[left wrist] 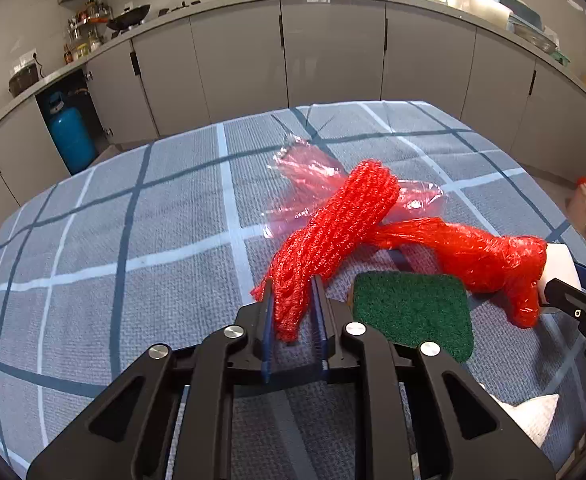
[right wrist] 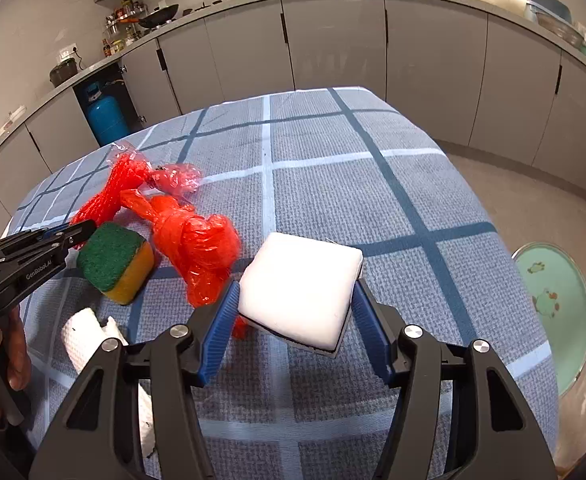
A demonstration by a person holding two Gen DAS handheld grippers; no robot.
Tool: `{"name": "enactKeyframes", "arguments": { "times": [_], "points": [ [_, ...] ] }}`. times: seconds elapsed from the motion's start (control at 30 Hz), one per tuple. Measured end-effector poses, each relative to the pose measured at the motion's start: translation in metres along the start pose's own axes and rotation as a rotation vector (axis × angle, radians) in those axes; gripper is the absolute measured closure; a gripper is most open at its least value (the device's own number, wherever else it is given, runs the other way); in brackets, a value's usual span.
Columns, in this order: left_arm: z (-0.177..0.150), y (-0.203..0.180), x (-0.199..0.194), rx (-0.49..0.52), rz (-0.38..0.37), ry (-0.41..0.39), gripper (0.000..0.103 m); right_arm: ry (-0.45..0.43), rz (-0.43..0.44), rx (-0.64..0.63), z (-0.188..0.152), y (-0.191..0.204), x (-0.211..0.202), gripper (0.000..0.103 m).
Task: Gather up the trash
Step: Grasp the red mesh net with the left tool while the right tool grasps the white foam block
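Lying on the desk (left wrist: pixel 133 220) under a blue-grey checked cloth: a long red mesh net sleeve (left wrist: pixel 333 232), long axis running diagonally from the near left to the far right in the left wrist view, near end pointing toward the camera. Pinched at that near end by the left gripper (left wrist: pixel 293 300), blue-padded fingers (left wrist: pixel 267 320) drawn in narrow against the mesh on both sides. Beneath the far end of the sleeve, a crumpled sheet of clear pink plastic film (left wrist: pixel 309 176). Crossing under the sleeve's middle and stretching to the right, a twisted red plastic bag (left wrist: pixel 485 256), long axis roughly level across the view, bulky end at the right.

Just beside the left gripper, on its right, a green-topped yellow scrubbing sponge (left wrist: pixel 413 312), touching or nearly touching the red bag's underside. Near the sponge, toward the camera, a crumpled white paper towel (right wrist: pixel 89 332).

Farther right, a white rectangular foam block (right wrist: pixel 301 288) with a dark underside, one corner turned toward the camera. Straddled by the right gripper (right wrist: pixel 293 308), fingers (right wrist: pixel 223 320) half spread and set against the block's two sides. Red bag touching the left finger there.

On the floor at the right, a round pale-green lid (right wrist: pixel 561 300) with frog pictures.
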State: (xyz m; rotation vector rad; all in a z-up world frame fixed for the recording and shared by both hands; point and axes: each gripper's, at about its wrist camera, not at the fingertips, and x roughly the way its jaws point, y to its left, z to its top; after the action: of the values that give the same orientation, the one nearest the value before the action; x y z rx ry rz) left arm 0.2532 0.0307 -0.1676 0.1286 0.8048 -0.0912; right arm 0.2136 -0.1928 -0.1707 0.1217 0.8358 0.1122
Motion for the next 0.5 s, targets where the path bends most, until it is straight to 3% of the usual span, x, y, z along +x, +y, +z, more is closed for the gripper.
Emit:
{"name": "enactKeyframes", "arguments": {
  "times": [0.37, 0.5],
  "points": [
    [0.010, 0.007, -0.039, 0.004, 0.089, -0.092, 0.088, -0.066, -0.026, -0.001, 0.002, -0.009, -0.020, 0.047],
    [0.013, -0.005, -0.047, 0.025, 0.080, -0.103, 0.088, -0.077, -0.029, 0.005, 0.001, -0.014, -0.025, 0.047]
  ]
}}
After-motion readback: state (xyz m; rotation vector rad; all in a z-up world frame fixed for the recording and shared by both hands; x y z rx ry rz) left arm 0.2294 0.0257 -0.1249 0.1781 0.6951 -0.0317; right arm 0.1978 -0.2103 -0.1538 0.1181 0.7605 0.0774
